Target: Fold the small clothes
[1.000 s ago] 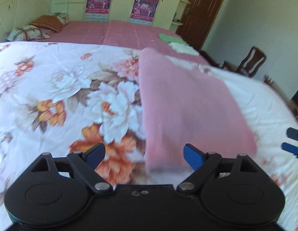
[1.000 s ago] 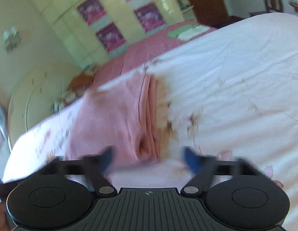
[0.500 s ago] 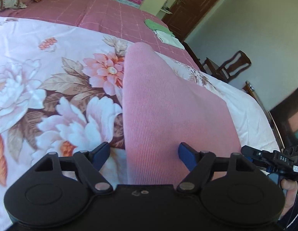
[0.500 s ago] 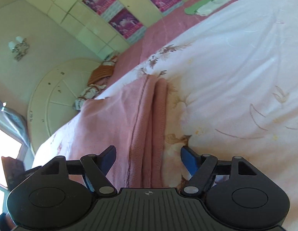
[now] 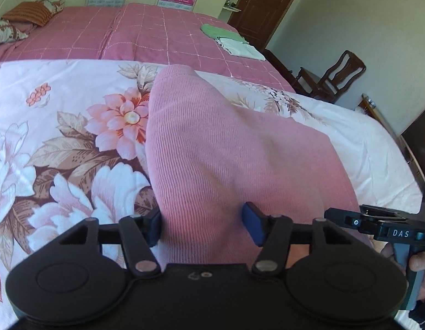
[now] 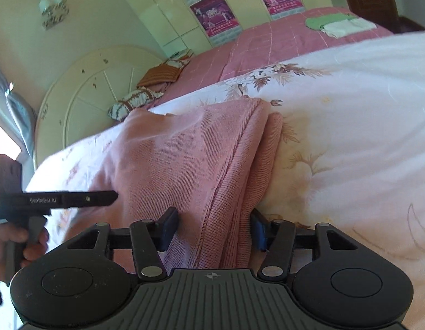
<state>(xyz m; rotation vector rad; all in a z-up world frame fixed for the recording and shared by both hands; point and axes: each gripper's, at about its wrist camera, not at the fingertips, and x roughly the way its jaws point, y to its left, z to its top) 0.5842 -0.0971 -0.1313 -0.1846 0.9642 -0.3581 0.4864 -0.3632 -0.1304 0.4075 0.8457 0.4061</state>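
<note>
Closing left gripper (image 5: pixel 202 225) and right gripper (image 6: pixel 215 228), pads apart astride the pink garment's (image 5: pixel 226 151) near edge; risk of pinching only top layers, spoiling the fold.

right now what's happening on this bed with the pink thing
A person is folding a pink knit garment on the floral bedsheet. The left gripper and right gripper each straddle a near corner of it, jaws closing on the fabric. Already-folded green and white clothes sit farther up the bed.
</note>
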